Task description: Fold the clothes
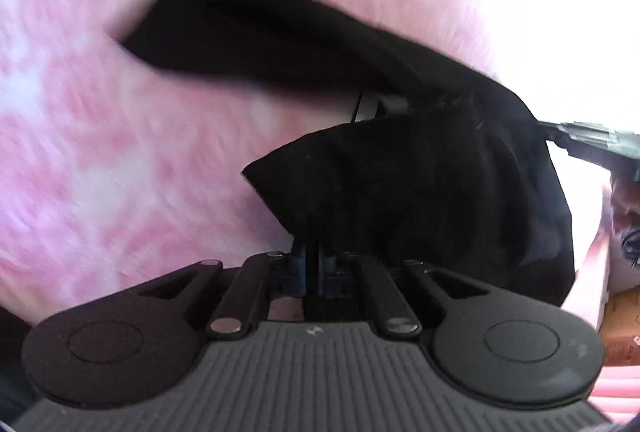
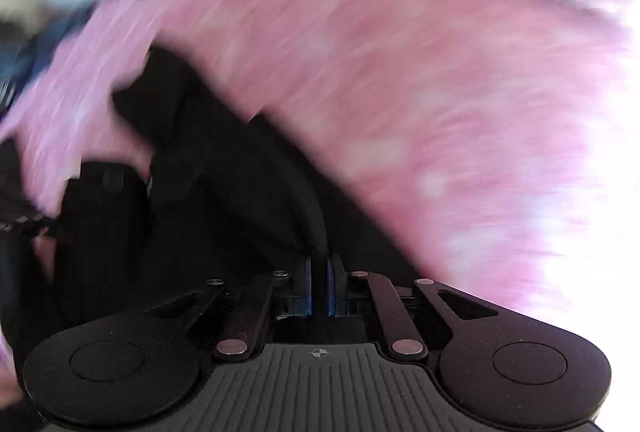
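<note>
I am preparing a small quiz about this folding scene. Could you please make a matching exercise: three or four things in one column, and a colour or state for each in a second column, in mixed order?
Things:
1. black garment
2. fluffy blanket
3. left gripper
4. cardboard box

Colour or state:
A. pink with white patches
B. brown, at the right edge of the left wrist view
C. shut on a fold of cloth
D. black, held up over the bedding

Pairs: 1-D, 2-A, 3-C, 4-B
</note>
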`<action>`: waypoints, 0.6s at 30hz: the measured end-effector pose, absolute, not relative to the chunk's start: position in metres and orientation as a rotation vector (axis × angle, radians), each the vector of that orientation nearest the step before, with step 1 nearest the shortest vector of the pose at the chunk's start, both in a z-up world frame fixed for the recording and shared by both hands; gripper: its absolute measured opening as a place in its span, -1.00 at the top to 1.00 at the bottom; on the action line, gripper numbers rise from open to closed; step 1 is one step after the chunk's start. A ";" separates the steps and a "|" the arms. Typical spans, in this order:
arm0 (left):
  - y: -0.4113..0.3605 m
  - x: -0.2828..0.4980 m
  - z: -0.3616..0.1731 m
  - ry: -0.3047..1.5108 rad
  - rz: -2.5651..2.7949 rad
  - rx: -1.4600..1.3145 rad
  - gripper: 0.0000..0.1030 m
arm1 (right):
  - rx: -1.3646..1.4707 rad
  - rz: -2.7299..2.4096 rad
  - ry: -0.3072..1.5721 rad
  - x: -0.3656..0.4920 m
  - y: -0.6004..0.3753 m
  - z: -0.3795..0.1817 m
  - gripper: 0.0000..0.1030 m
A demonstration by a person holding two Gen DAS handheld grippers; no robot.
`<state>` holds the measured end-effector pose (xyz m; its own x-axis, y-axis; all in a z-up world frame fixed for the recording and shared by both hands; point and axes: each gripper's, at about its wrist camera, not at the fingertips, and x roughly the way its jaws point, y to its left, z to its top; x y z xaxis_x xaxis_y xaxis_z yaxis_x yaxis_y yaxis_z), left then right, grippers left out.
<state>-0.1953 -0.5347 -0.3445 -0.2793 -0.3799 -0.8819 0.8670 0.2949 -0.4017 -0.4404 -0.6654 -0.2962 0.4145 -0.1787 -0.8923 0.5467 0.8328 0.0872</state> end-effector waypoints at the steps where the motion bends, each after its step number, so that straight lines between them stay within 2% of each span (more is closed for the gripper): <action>1: -0.533 -0.191 -0.330 1.330 -1.333 0.483 0.95 | 0.399 -0.539 1.010 -0.457 -0.665 -0.282 0.92; 8: -0.562 -0.174 -0.222 1.042 -1.515 0.475 0.96 | 0.500 -1.228 0.725 -0.622 -0.622 -0.185 0.92; 11: -0.587 -0.167 -0.196 0.934 -1.558 0.487 0.95 | 0.633 -1.439 0.729 -0.688 -0.583 -0.189 0.91; 14: -0.608 -0.170 -0.197 0.887 -1.567 0.561 0.95 | 0.769 -1.489 0.804 -0.723 -0.553 -0.219 0.85; 15: -0.606 -0.169 -0.201 0.893 -1.557 0.573 0.95 | 0.799 -1.463 0.850 -0.722 -0.548 -0.230 0.76; 17: -0.590 -0.166 -0.211 0.933 -1.518 0.577 0.95 | 0.737 -1.380 0.905 -0.704 -0.544 -0.238 0.18; 18: -0.582 -0.165 -0.215 0.953 -1.499 0.578 0.95 | 0.687 -1.335 0.920 -0.693 -0.543 -0.240 0.05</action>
<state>-0.1648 -0.5816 -0.2154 -0.1689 -0.5629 -0.8091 0.9714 0.0438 -0.2332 -0.6933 -0.5434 -0.2397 -0.0082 -0.5018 -0.8650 0.9869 0.1353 -0.0879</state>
